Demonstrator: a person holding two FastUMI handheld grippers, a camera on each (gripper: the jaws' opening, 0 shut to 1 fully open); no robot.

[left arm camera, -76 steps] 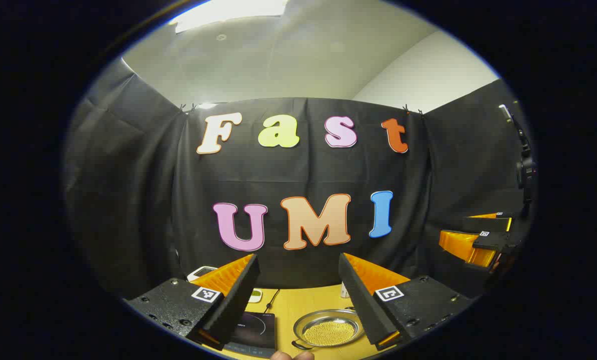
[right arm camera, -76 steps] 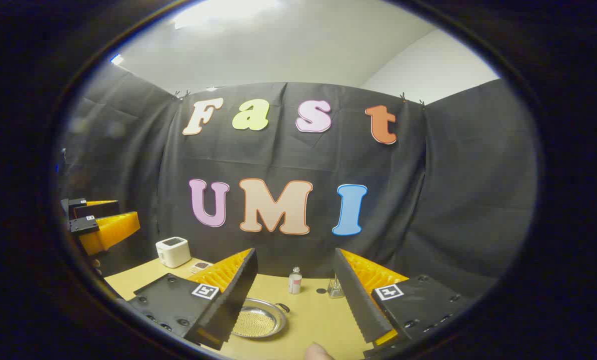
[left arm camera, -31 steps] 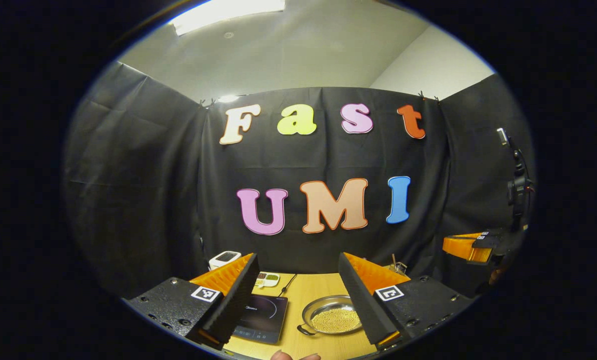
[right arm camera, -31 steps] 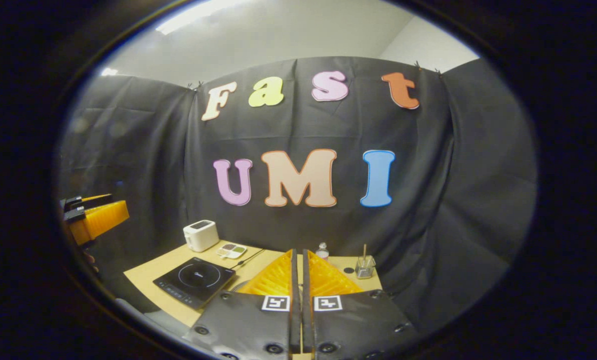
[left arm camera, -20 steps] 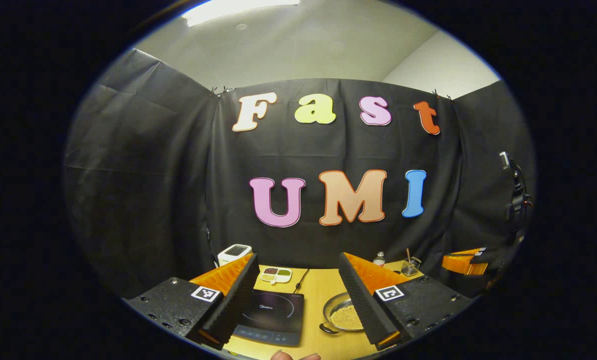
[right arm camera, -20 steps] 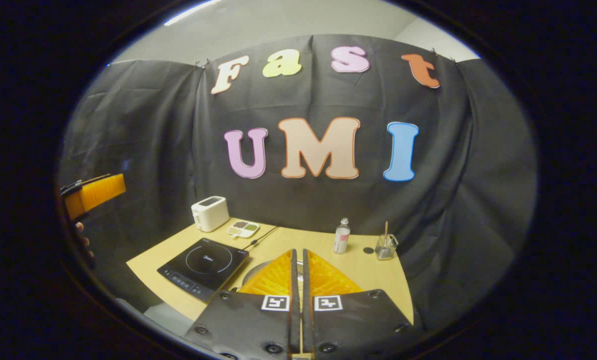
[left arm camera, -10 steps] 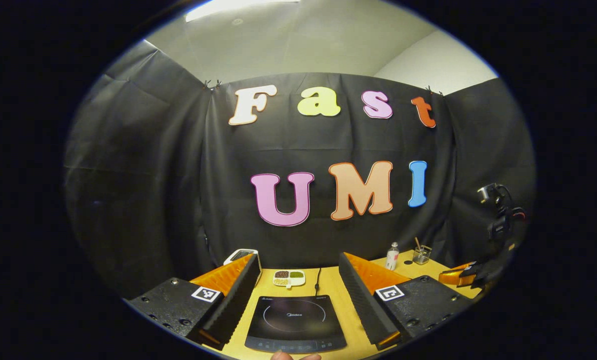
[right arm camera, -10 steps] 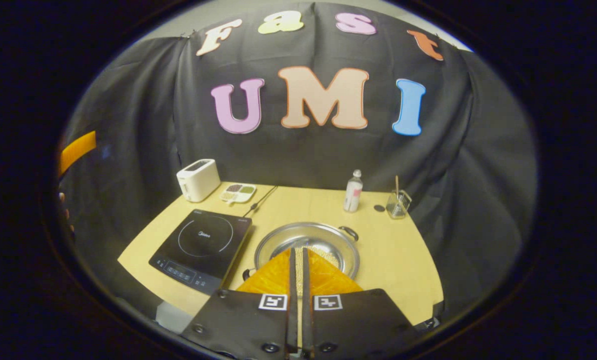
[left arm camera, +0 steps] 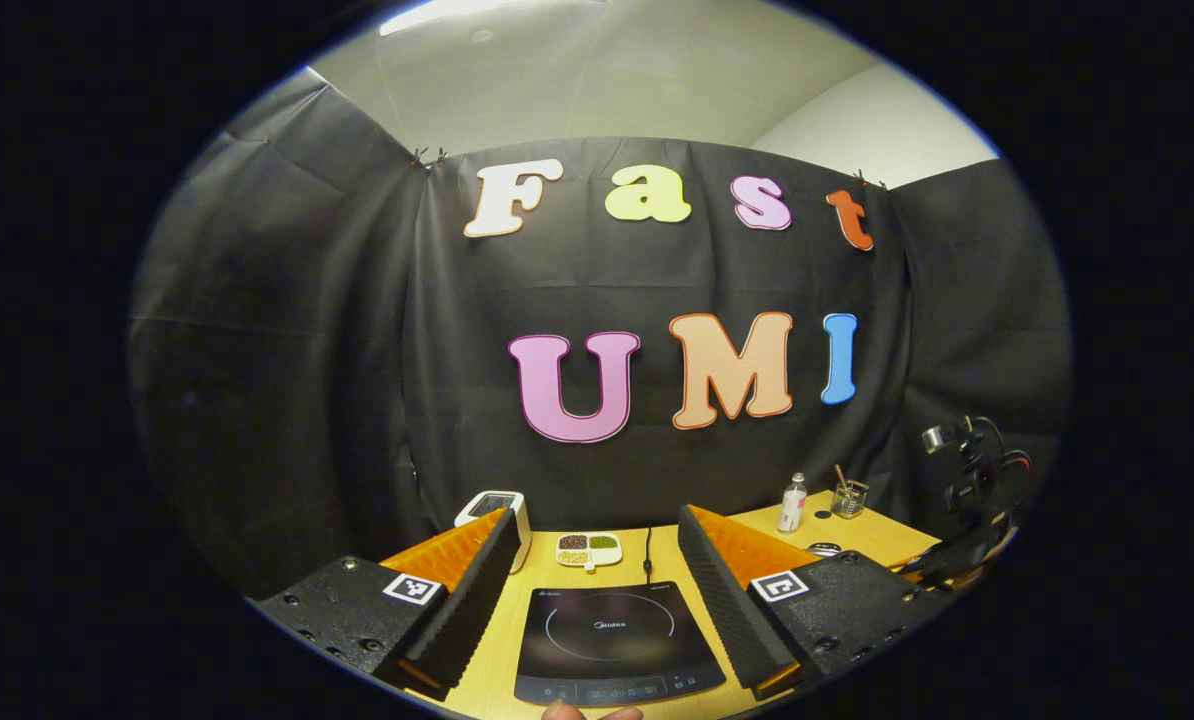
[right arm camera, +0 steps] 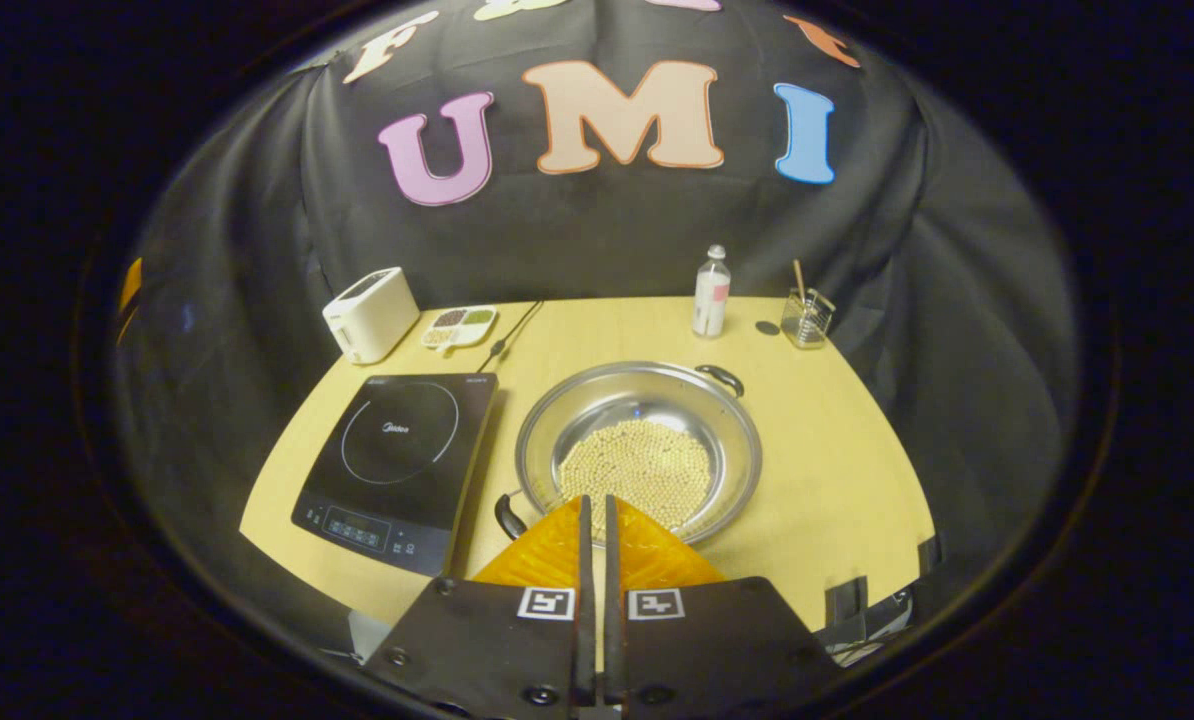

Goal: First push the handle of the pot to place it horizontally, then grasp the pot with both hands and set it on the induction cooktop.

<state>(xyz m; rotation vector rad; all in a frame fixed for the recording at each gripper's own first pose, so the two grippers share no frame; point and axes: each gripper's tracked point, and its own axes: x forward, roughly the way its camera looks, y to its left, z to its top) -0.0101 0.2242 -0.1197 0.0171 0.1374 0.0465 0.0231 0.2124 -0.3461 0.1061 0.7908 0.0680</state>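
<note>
A wide steel pot [right arm camera: 639, 450] holding pale beans sits on the wooden table [right arm camera: 837, 470], right of the black induction cooktop [right arm camera: 397, 455]. Its two dark handles lie on a diagonal: one at the far right [right arm camera: 721, 376], one at the near left [right arm camera: 507, 516]. My right gripper [right arm camera: 593, 500] is shut with nothing in it, its tips over the pot's near rim, just right of the near handle. In the left gripper view my left gripper [left arm camera: 595, 512] stands open above the table, and the cooktop [left arm camera: 617, 645] lies between its fingers.
At the table's back stand a white toaster [right arm camera: 369, 312], a small divided dish [right arm camera: 459, 325], a bottle [right arm camera: 710, 278] and a glass with a stick [right arm camera: 805, 318]. The cooktop's cable [right arm camera: 512, 335] runs to the back. Black cloth walls close in the table.
My right gripper, open 3.8 s ago, has shut, tipped down and come in over the pot. The left gripper view has swung left from the pot to the cooktop.
</note>
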